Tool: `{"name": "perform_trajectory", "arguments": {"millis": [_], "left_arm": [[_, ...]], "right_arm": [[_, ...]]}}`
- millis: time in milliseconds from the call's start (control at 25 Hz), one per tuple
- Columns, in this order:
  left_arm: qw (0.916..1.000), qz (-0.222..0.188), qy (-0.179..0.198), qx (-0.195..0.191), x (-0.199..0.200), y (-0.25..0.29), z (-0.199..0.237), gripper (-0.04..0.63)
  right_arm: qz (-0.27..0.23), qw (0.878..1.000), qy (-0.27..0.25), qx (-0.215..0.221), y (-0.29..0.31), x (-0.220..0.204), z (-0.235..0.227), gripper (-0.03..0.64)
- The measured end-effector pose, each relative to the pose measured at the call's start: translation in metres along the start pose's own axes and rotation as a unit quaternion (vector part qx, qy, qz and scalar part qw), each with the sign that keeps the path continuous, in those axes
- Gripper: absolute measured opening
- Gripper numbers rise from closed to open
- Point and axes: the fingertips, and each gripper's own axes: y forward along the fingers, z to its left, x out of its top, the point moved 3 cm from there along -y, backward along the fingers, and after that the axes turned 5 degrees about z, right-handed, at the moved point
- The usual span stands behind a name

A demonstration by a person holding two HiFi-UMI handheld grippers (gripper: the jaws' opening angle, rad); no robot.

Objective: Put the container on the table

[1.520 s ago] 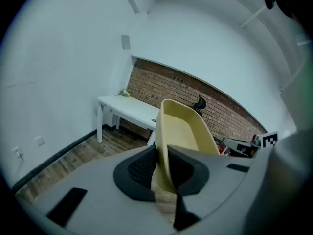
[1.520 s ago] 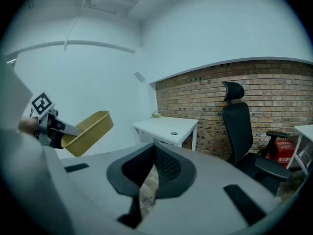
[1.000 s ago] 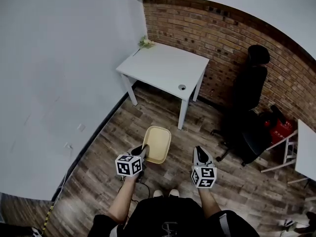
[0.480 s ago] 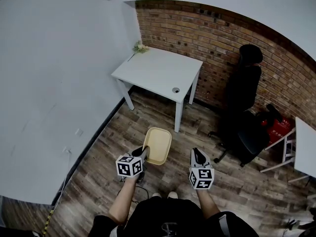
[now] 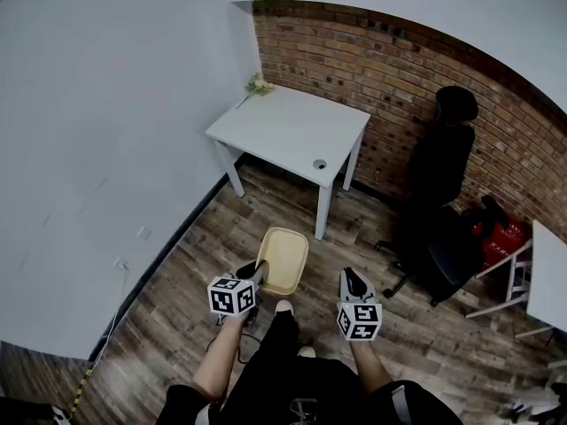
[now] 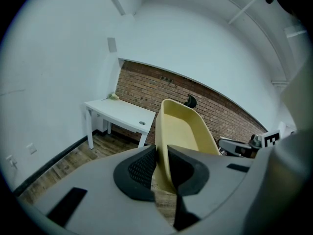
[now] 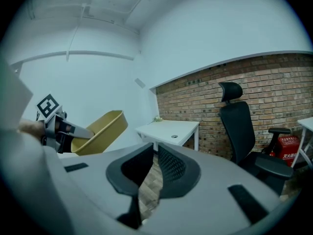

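A pale yellow plastic container (image 5: 283, 260) hangs in the air above the wooden floor. My left gripper (image 5: 256, 272) is shut on its near rim. In the left gripper view the container (image 6: 186, 129) stands tilted up between the jaws of the left gripper (image 6: 161, 155). The white table (image 5: 292, 129) stands ahead in the corner, some way beyond the container. My right gripper (image 5: 352, 276) is to the right of the container, shut and holding nothing. In the right gripper view the right gripper (image 7: 155, 156) points at the table (image 7: 168, 128), with the container (image 7: 100, 130) at the left.
A small plant (image 5: 259, 83) sits on the table's far corner, and a cable hole (image 5: 320, 163) is near its front edge. A black office chair (image 5: 443, 202) stands by the brick wall at the right. A red object (image 5: 505, 235) lies beyond it. A person's leg (image 5: 279, 343) shows between the grippers.
The person's leg and shoe have come forward between the grippers. The table sits slightly lower and further right in the view. Both grippers keep their hold and spacing.
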Motion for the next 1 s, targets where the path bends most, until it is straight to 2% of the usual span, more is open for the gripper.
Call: {"name": "perform_trajectory", "arguments": {"millis": [200,680,1000], "left_arm": [[0.9999,0.001,0.005,-0.009,0.014,0.021,0.011,0.052],[0.9995,0.001,0.005,-0.03,0.085,0.085,0.065,0.052],[0.9992,0.009,-0.001,-0.039,0.113,0.113,0.105,0.052]], "right_arm": [[-0.001,1.0,0.001,-0.003,0.021,0.007,-0.003,0.026],[0.005,1.0,-0.006,-0.01,0.11,0.047,-0.008,0.026],[0.019,1.0,-0.008,-0.011,0.161,0.06,0.001,0.026]]}}
